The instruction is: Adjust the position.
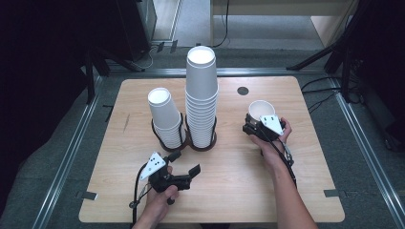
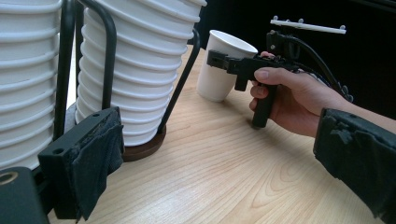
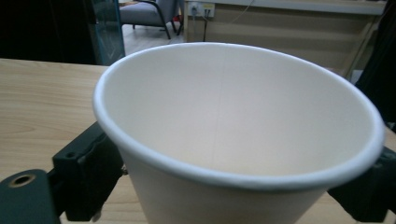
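A single white paper cup (image 1: 261, 110) stands on the wooden table (image 1: 229, 191) at the right. My right gripper (image 1: 254, 122) reaches around it from the near side. In the right gripper view the cup (image 3: 233, 116) sits between the two black jaws, whose pads stand just off its wall; the gripper is open. From the left gripper view, that cup (image 2: 219, 70) rests on the table with the right gripper (image 2: 225, 60) at its rim. My left gripper (image 1: 185, 164) is open and holds nothing, near the front edge, just short of the cup stacks.
Two stacks of white cups stand in black wire holders at mid-table: a tall stack (image 1: 201, 95) and a shorter, tilted stack (image 1: 165, 117) to its left. Both stacks rise close in front of the left gripper's padded finger (image 2: 100, 158). A dark round hole (image 1: 242, 90) marks the table's far side.
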A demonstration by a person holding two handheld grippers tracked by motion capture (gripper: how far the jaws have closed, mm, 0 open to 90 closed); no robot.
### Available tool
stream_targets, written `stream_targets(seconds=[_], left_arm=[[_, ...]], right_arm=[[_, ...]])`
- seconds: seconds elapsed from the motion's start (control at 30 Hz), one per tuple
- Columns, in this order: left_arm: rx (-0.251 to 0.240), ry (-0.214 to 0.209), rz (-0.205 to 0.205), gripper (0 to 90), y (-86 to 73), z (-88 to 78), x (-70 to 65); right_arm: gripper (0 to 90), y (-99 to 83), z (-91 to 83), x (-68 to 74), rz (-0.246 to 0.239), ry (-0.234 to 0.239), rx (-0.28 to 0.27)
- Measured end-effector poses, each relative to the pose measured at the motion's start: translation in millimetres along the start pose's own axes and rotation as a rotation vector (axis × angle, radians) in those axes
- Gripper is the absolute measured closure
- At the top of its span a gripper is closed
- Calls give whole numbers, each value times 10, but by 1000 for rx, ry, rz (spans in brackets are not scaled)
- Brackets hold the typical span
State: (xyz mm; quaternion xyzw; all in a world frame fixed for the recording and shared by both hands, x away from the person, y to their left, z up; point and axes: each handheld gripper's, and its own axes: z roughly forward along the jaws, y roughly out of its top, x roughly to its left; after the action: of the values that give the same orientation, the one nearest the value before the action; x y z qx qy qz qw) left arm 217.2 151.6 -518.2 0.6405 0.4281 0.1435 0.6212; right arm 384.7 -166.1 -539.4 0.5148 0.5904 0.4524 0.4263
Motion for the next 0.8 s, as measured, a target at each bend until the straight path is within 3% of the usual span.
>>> stream_targets(seconds=[0.1,0.27,0.43,0.67,0.73,0.8], left_arm=[[0,-2,-4,19,3,-2,3],[-4,1,-6,19,19,-16,16],[-8,7,-9,19,31,-16,11],[-3,24,18,19,72,-1,-40],[-3,37,17,19,102,5,-49],[8,79,29,19,137,19,-62]], right_arm=[[0,11,-30,8,12,32,16],[0,4,-112,-16,47,53,35],[0,-47,-243,-64,41,85,39],[0,-83,-441,-160,28,112,45],[0,-82,-500,-187,24,121,42],[0,-66,-576,-222,17,117,38]])
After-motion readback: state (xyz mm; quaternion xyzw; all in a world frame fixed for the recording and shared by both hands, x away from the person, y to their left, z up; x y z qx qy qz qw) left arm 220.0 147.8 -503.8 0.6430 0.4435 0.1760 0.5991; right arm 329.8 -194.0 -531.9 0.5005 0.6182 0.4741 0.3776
